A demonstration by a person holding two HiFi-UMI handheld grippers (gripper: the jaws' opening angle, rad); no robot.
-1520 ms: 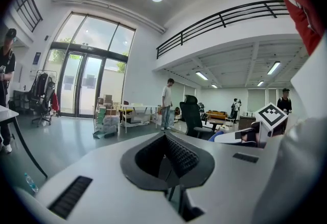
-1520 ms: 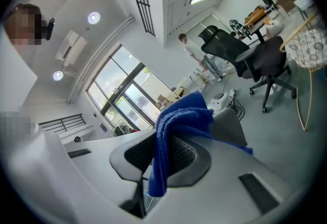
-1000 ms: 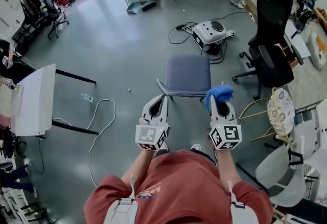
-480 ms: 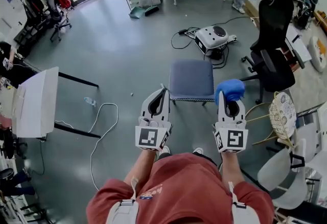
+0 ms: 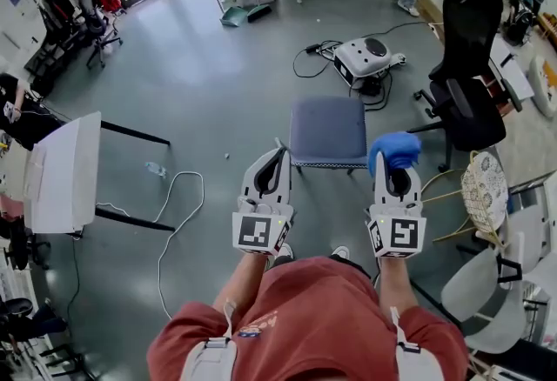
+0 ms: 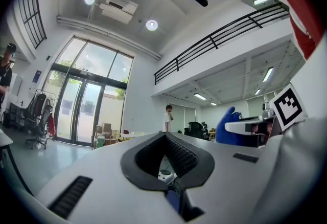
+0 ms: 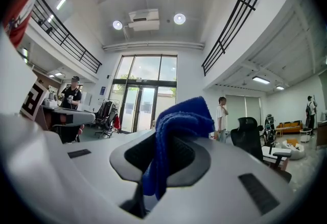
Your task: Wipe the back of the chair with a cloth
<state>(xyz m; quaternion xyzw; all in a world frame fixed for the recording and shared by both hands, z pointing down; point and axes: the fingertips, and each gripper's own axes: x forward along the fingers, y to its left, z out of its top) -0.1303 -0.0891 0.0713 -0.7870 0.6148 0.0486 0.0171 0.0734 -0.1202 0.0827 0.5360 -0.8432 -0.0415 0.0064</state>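
R hand-held gripper point(image 5: 391, 169) clamps blue cloth point(image 5: 396, 147) nr chair point(image 5: 326, 129).

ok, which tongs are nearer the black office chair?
Right. The right tongs, shut on the blue cloth, are left of the black office chair in the head view; the left tongs are farther left, past the grey chair.

A lab hall: office chair point(image 5: 466, 49), worktable point(image 5: 61, 170), mezzanine railing point(image 6: 219, 39).

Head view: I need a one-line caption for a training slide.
Person facing a blue-grey chair, blue cloth clamped in the right hand-held gripper, left hand-held gripper shut and empty.
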